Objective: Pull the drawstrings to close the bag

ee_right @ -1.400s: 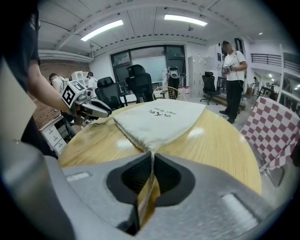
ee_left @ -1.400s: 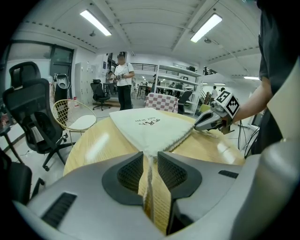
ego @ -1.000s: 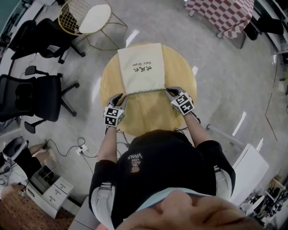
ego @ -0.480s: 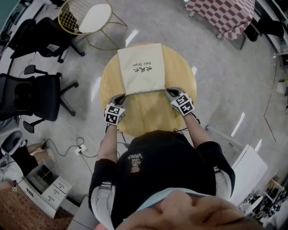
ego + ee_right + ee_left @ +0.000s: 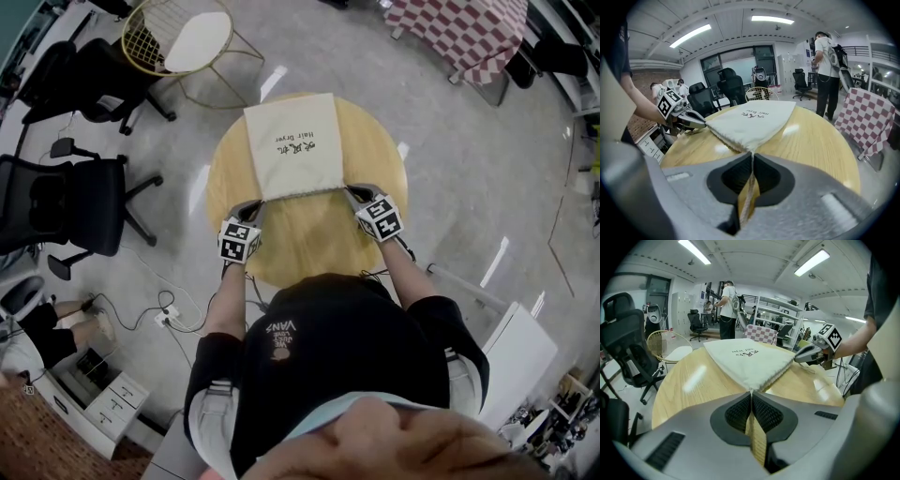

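Cream bag (image 5: pixel 292 145) flat on round wooden table (image 5: pixel 309 239), gripped at both near corners.
Head view: left gripper (image 5: pixel 255 202) and right gripper (image 5: pixel 351 191) angle down at the bag's mouth, forearms spread; bare tabletop lies between bag and near rim. Left gripper view: jaws pressed together on the left drawstring (image 5: pixel 751 392). Right gripper view: jaws clamped on the right drawstring (image 5: pixel 749 187), which runs back between the pads.

Your bag (image 5: pixel 293 145) is matt cream cloth, softly woven. The table (image 5: pixel 309 239) is pale wood, smooth and glossy, with bright patches of glare. Your left gripper (image 5: pixel 751 397) and right gripper (image 5: pixel 752 157) have matt grey plastic shells with black ribbed pads (image 5: pixel 766 413); the drawstring (image 5: pixel 747 197) looks like rough cord
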The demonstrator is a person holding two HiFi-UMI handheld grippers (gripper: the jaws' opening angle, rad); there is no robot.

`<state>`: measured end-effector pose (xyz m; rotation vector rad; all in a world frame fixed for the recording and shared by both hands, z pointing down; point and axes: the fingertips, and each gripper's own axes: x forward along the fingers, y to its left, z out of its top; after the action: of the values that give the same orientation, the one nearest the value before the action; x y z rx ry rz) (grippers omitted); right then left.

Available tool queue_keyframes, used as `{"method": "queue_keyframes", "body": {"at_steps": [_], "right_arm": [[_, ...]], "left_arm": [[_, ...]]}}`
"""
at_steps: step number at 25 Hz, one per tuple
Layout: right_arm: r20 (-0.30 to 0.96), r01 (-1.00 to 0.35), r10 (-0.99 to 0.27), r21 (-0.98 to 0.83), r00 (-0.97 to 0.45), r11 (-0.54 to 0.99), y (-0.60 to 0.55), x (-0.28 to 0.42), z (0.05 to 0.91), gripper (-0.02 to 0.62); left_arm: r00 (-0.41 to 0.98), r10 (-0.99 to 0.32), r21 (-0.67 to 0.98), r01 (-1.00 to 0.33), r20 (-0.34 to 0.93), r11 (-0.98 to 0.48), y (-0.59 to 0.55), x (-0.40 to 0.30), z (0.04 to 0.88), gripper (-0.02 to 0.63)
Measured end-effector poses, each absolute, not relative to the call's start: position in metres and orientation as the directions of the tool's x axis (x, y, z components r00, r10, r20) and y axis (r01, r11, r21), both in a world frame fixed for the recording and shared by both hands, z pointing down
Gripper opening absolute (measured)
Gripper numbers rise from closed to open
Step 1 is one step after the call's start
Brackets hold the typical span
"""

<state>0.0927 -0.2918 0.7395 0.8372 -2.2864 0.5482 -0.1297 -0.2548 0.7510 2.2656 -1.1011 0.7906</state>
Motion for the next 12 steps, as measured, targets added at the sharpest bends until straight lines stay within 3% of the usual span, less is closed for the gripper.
{"method": "queue_keyframes", "body": {"at_steps": [12], "right_arm": [[0.682,-0.772,-0.482,-0.197,-0.551,0.604,-0.287,0.098,0.727,0.005]], "left_arm": [[0.433,-0.606,0.197,-0.887,0.667,-0.418,-0.251,-0.131,0.724,0.018]]}}
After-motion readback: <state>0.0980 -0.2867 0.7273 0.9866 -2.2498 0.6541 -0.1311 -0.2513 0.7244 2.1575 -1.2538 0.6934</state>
